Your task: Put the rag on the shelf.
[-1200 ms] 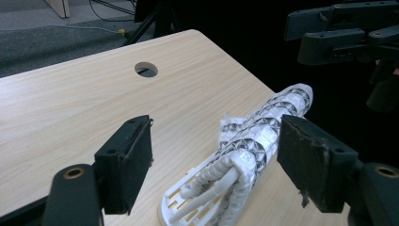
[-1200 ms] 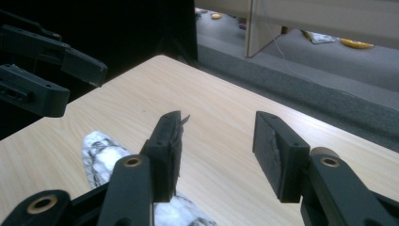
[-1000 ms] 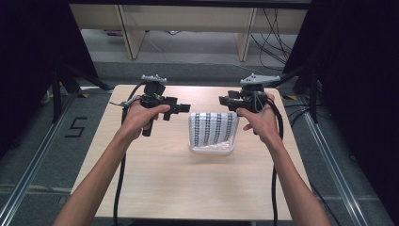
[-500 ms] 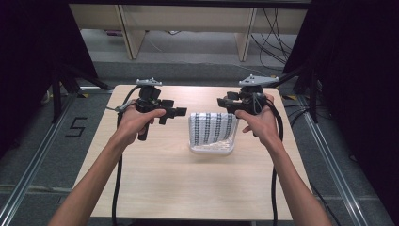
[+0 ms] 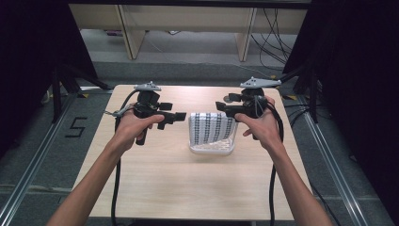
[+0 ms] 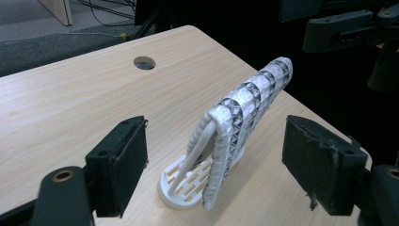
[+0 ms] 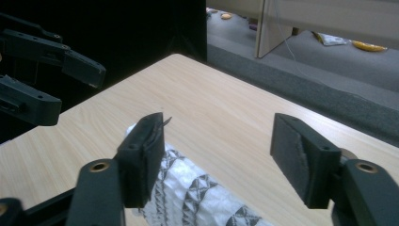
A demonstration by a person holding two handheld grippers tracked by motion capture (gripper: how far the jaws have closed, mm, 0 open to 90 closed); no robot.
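Scene: a patterned cloth [image 5: 212, 128] is draped over a white rack [image 5: 211, 147] that stands on the table [image 5: 188, 188], just right of centre and nearer the far edge than the near one.
Cloth: folded over the upright frame of the rack [image 6: 186, 181], hanging down both sides; black triangle print on white [image 6: 244, 108].
Left gripper [image 5: 176, 116]: held level just left of the cloth, jaws spread, nothing between the pads; the cloth stands beyond them [image 6: 216, 165].
Right gripper [image 5: 225, 107]: at the cloth's far right corner, jaws have just been opening; the cloth lies below the left pad [image 7: 188, 193], not pinched.
Change: compared with a second ago both hands stay nearly in place; only the right jaws have widened.
Meaning: the cloth looks freshly let go and left on the rack; the hanging step seems done.
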